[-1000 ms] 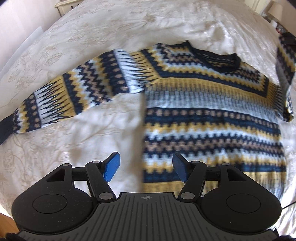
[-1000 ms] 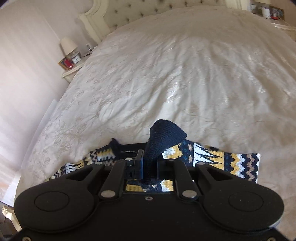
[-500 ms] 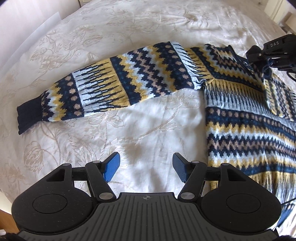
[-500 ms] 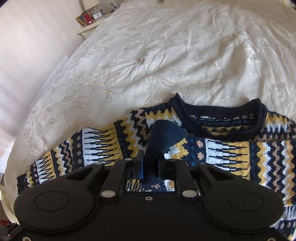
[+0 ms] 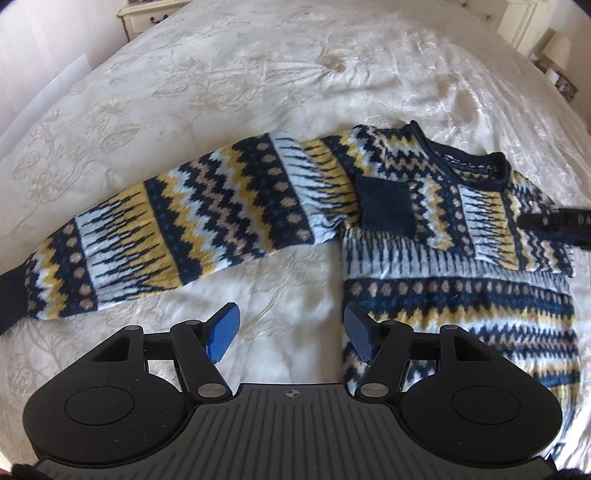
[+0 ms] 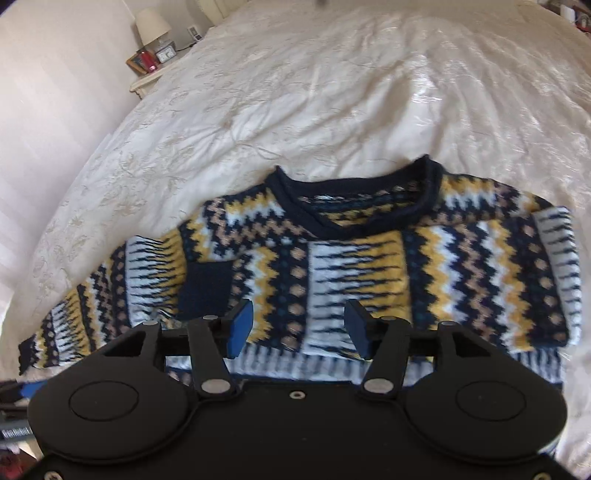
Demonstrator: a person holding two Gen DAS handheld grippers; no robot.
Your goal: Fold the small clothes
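Observation:
A navy, yellow and white patterned sweater [image 5: 454, 291] lies flat on the bed, neck away from me. Its right sleeve [image 6: 354, 280] is folded across the chest, with the navy cuff [image 5: 386, 208] near the left shoulder. Its left sleeve [image 5: 177, 229] stretches out flat to the left. My left gripper [image 5: 290, 334] is open and empty, above the bedspread just left of the sweater's lower body. My right gripper [image 6: 297, 326] is open and empty, above the folded sleeve; part of it shows at the right edge of the left wrist view [image 5: 554, 225].
The cream embroidered bedspread [image 6: 332, 92] spreads wide around the sweater. A nightstand [image 6: 147, 79] with a lamp, clock and red item stands at the far left by the wall. Another nightstand [image 5: 147, 14] shows at the top of the left wrist view.
My right gripper has opened and let go of the navy cuff, which now lies on the chest. My left gripper has shifted so the sweater's left edge sits nearer its right finger.

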